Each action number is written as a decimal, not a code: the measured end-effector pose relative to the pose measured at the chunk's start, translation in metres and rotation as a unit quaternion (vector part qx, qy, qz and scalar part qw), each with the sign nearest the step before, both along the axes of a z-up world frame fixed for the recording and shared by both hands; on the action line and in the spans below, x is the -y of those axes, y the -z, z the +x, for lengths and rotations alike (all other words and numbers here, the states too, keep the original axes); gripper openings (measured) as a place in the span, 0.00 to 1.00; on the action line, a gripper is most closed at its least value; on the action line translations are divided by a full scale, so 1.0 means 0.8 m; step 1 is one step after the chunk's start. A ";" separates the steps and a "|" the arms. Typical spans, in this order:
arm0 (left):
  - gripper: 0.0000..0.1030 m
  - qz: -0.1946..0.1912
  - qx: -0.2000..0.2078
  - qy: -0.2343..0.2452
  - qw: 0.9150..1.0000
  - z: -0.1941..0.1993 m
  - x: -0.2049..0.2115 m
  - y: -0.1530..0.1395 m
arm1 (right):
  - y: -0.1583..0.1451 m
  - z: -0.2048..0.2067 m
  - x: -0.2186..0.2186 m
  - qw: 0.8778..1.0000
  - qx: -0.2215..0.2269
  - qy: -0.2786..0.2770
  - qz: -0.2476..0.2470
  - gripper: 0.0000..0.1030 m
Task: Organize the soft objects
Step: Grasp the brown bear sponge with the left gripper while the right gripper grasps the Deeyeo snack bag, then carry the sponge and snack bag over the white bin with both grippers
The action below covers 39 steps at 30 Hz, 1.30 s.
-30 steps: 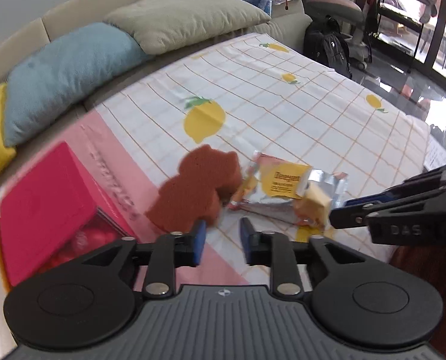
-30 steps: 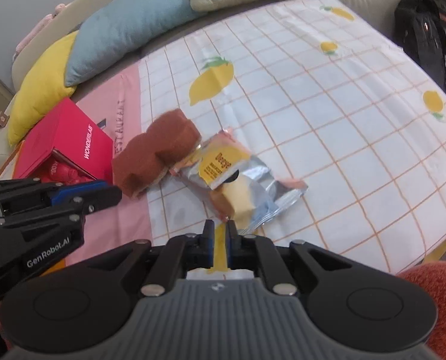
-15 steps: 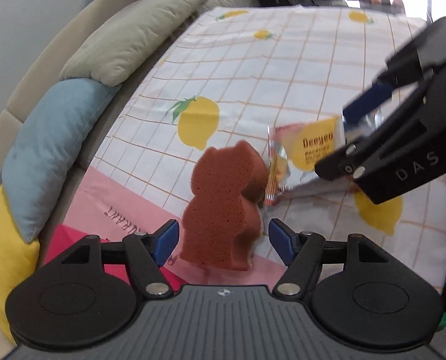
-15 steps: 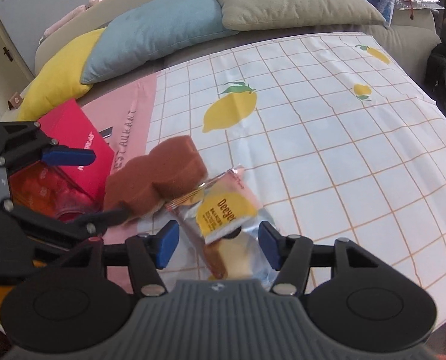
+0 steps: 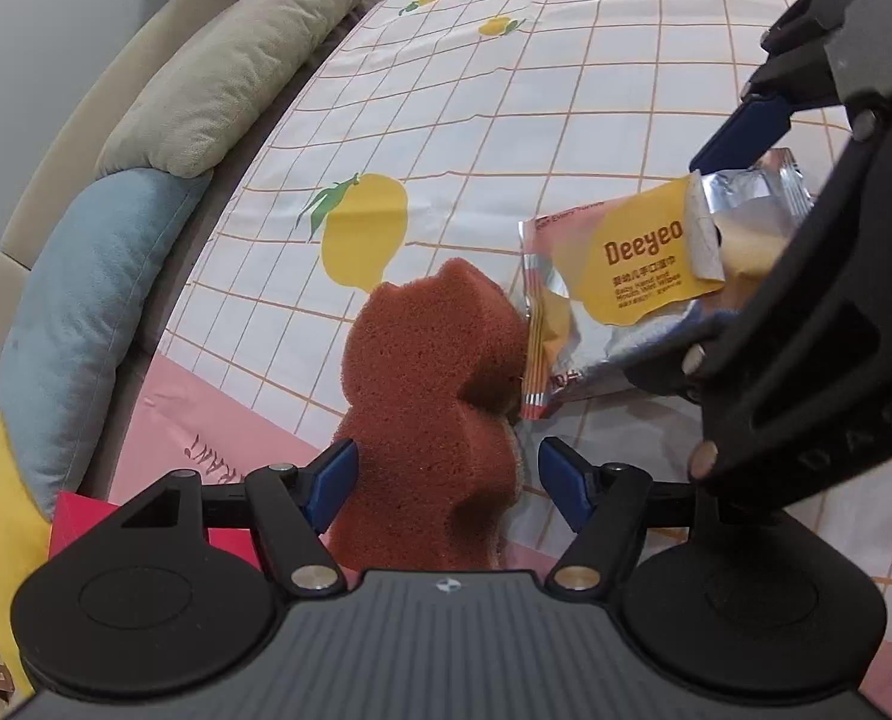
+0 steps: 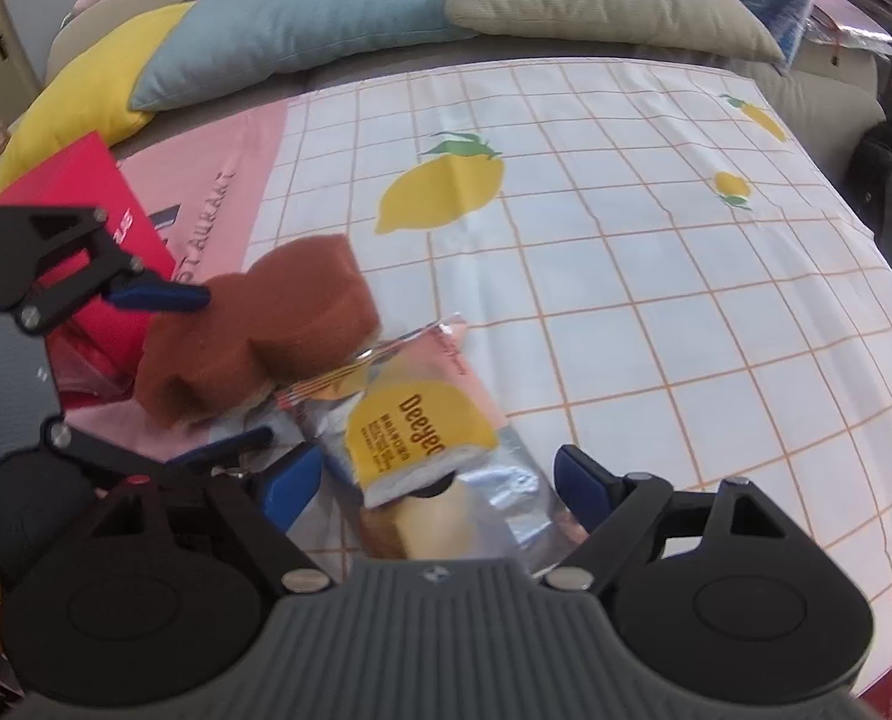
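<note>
Left gripper (image 5: 446, 477) spread around brown bear-shaped foam sponge (image 5: 440, 384): light, squashy; pinch flanks. Right gripper (image 6: 428, 483) spread around crinkly foil wipes packet (image 6: 422, 438).

- The left tongs (image 5: 443, 480) stand spread around the brown sponge (image 5: 440, 408), with a gap on its right side.
- The wipes packet (image 5: 619, 276) touches the sponge's right edge, closing that side.
- The right tongs (image 6: 428, 489) straddle the packet, crowding in just beside the left tongs.
- A red box (image 6: 95, 204) blocks the left.
- The lemon-print cloth (image 6: 625, 228) beyond lies open up to the cushions (image 6: 302, 18).
</note>
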State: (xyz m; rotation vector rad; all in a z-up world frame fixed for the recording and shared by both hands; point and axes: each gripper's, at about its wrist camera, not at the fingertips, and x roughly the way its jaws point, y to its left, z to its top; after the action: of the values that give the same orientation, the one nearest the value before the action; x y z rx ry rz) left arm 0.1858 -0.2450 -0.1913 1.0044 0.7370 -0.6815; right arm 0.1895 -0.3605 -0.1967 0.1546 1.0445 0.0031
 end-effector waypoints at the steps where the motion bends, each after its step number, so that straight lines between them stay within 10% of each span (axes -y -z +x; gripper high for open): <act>1: 0.75 0.000 -0.001 0.000 1.000 0.002 0.000 0.000 | 0.001 0.001 -0.001 1.000 -0.003 -0.001 -0.002 0.82; 12: 0.46 -0.018 0.017 -0.020 1.000 -0.008 -0.010 -0.015 | 0.001 -0.003 -0.003 1.000 -0.007 -0.003 -0.002 0.65; 20: 0.44 -0.115 0.003 -0.095 0.989 -0.030 -0.027 -0.074 | -0.009 -0.012 -0.002 1.000 0.004 0.001 0.006 0.38; 30: 0.44 -0.242 -0.022 -0.141 0.960 -0.096 -0.072 -0.158 | -0.042 -0.046 -0.002 0.999 0.036 0.021 0.020 0.33; 39: 0.43 -0.342 -0.056 -0.244 0.906 -0.111 -0.167 -0.198 | -0.089 -0.086 -0.029 0.992 0.045 0.044 0.109 0.33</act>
State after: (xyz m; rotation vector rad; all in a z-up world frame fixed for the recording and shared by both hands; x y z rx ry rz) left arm 0.0967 -0.1116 -0.0329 0.1207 0.7332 -0.4954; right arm 0.1204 -0.3372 -0.1251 0.3953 0.9456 0.0448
